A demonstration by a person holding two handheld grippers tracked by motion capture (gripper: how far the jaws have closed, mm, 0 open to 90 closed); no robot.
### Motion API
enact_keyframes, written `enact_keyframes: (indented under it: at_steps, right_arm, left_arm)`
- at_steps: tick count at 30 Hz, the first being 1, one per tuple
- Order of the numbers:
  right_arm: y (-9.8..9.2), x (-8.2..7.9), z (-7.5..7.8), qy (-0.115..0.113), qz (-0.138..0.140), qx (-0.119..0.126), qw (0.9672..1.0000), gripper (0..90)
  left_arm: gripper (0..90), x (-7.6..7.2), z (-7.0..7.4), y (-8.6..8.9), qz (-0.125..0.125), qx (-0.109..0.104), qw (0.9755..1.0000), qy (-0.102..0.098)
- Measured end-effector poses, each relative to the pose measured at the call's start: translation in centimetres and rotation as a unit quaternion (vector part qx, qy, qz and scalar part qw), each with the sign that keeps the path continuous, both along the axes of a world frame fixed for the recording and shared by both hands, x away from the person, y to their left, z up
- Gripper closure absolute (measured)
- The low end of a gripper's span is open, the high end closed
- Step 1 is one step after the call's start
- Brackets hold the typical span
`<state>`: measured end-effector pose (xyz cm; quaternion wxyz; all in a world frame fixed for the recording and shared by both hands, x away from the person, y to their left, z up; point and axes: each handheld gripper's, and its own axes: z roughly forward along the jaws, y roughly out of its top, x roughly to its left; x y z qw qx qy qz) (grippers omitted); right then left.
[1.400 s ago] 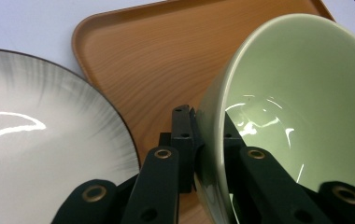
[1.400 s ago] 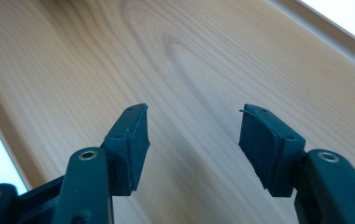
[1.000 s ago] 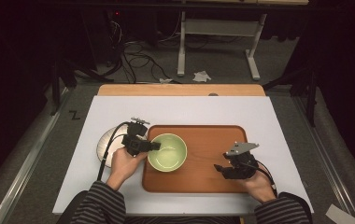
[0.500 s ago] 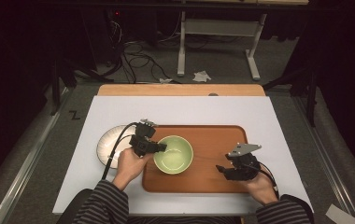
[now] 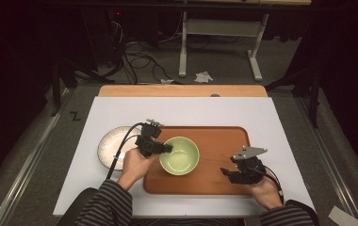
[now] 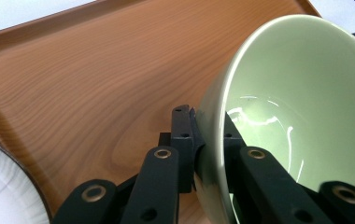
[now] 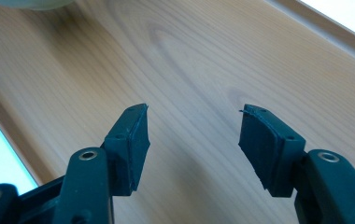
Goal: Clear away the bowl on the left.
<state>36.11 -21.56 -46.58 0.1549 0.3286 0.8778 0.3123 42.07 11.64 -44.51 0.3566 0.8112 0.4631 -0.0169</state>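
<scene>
A pale green bowl [image 5: 180, 155] rests on the left half of a brown wooden tray [image 5: 219, 141]. My left gripper [image 5: 166, 149] is shut on the bowl's left rim, one jaw inside and one outside; the left gripper view shows the rim of the green bowl [image 6: 278, 93] pinched in my left gripper [image 6: 208, 135] above the tray [image 6: 82, 84]. My right gripper [image 5: 226, 172] hovers over the tray's right front part, open with nothing between its jaws. In the right gripper view, the open right gripper [image 7: 192, 135] looks down on bare tray [image 7: 194, 70] wood.
A white plate [image 5: 113, 147] with a dark rim lies on the white table cover [image 5: 186, 110] just left of the tray, partly under my left hand. A wooden table edge [image 5: 182, 90] runs along the back. Cables and a desk frame stand on the floor beyond.
My left gripper has carried the bowl a little to the right along the tray, away from the white plate. The right gripper has stayed where it was.
</scene>
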Motion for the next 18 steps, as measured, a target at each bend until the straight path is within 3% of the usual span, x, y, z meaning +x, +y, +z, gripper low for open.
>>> enact_keyframes:
  at_steps: [14, 18]
  right_arm:
    - [-0.6, -0.5, 0.0, 0.004, -0.015, -0.002, 0.9999, 44.0]
    - [-0.6, -0.5, -0.1, 0.004, -0.016, 0.000, 0.9999, 44.0]
  left_arm:
    - [82.7, 0.6, 0.0, -1.2, -0.017, -0.002, 0.9998, 0.002]
    - [82.6, 0.7, 0.0, -1.6, -0.021, 0.006, 0.9998, -0.003]
